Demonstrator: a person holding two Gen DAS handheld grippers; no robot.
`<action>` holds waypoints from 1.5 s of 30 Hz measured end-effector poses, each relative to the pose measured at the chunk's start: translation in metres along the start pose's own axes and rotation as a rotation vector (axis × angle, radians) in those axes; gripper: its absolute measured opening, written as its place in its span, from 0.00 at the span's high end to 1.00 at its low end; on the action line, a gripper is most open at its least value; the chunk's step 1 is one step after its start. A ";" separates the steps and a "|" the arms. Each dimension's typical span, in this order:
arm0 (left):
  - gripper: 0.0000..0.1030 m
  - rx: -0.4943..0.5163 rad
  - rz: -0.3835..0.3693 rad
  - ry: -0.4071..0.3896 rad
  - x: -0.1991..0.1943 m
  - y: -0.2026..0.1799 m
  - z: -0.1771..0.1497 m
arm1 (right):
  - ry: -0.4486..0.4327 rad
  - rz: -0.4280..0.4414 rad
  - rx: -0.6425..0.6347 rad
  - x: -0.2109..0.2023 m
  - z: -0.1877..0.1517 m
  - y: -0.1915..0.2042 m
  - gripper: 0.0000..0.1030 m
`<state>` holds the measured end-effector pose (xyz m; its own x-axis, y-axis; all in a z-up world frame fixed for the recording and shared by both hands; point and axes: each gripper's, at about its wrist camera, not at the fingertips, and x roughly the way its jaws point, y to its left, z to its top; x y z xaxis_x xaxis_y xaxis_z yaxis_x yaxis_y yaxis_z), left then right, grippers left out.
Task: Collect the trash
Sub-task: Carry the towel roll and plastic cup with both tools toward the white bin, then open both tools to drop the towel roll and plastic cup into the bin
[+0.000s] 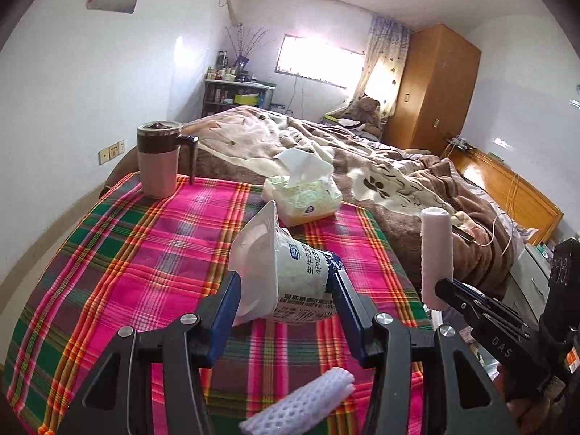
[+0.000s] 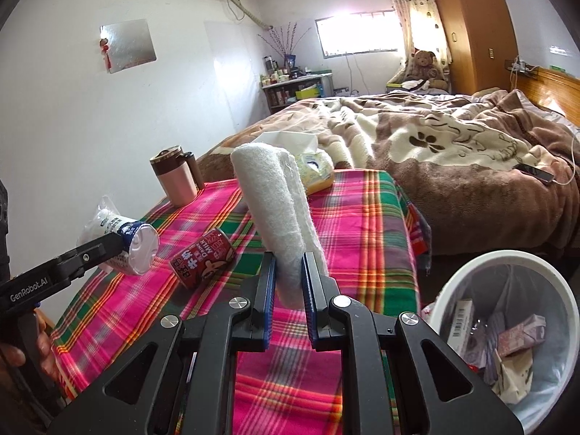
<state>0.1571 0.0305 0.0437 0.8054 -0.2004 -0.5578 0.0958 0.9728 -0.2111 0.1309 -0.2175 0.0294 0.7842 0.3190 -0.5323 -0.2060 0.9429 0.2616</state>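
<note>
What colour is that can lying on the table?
Red, with white lettering: the can shows best in the right wrist view.

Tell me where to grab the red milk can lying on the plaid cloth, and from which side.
Grip the red milk can across its round body at mid-length, coming from above. It lies on its side on the plaid cloth, so the curved wall faces up, and the ends give less purchase.

A pink mug [image 1: 158, 159] with a dark lid stands at the far left corner of the plaid-covered surface [image 1: 145, 253]. A tissue pack [image 1: 302, 195] lies at its far edge. Beyond is a bed [image 2: 453, 145] with a brown blanket; a teddy bear [image 2: 424, 63] sits near the window.
</note>
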 end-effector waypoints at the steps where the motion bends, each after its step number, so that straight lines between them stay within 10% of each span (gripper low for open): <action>1: 0.49 0.009 -0.003 -0.002 -0.002 -0.005 -0.001 | -0.006 -0.006 0.003 -0.004 -0.001 -0.002 0.86; 45: 0.49 0.340 -0.321 0.105 0.033 -0.240 -0.063 | 0.039 -0.369 0.217 -0.085 -0.051 -0.141 0.86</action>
<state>0.1240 -0.2172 0.0249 0.6424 -0.4904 -0.5889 0.5297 0.8395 -0.1213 0.0638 -0.3731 -0.0030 0.7591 -0.0283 -0.6504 0.2148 0.9540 0.2092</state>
